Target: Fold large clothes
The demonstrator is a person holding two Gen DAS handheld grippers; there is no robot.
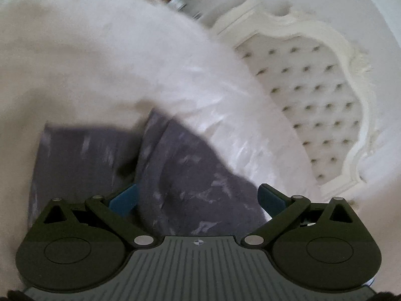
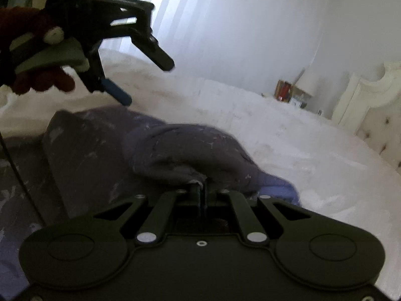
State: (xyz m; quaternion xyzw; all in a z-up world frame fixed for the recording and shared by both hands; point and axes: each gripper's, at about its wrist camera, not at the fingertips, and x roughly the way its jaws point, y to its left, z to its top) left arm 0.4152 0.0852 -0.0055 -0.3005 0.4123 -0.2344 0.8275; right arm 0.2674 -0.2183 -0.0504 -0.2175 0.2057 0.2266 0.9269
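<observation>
Left wrist view: the left claw (image 1: 198,198) is spread wide and empty over the dark garment (image 1: 175,175), which lies on the white bed (image 1: 75,75) near the tufted headboard (image 1: 313,100).

Right wrist view: the right claw (image 2: 201,190) is pinching a garment (image 2: 190,150) edge, judged mid-fold. Next, carry it across; the left claw (image 2: 140,75) hovers above the garment, possibly obstructing.

Place: a bedroom in a home
Bed: wide, covered with a fluffy white blanket (image 2: 263,125)
Headboard: tufted white headboard (image 1: 313,95) in an ornate carved frame
Window: tall pale curtains (image 2: 175,12) with daylight behind
Corner: bedside lamp (image 2: 309,81) among small clutter by the wall
</observation>
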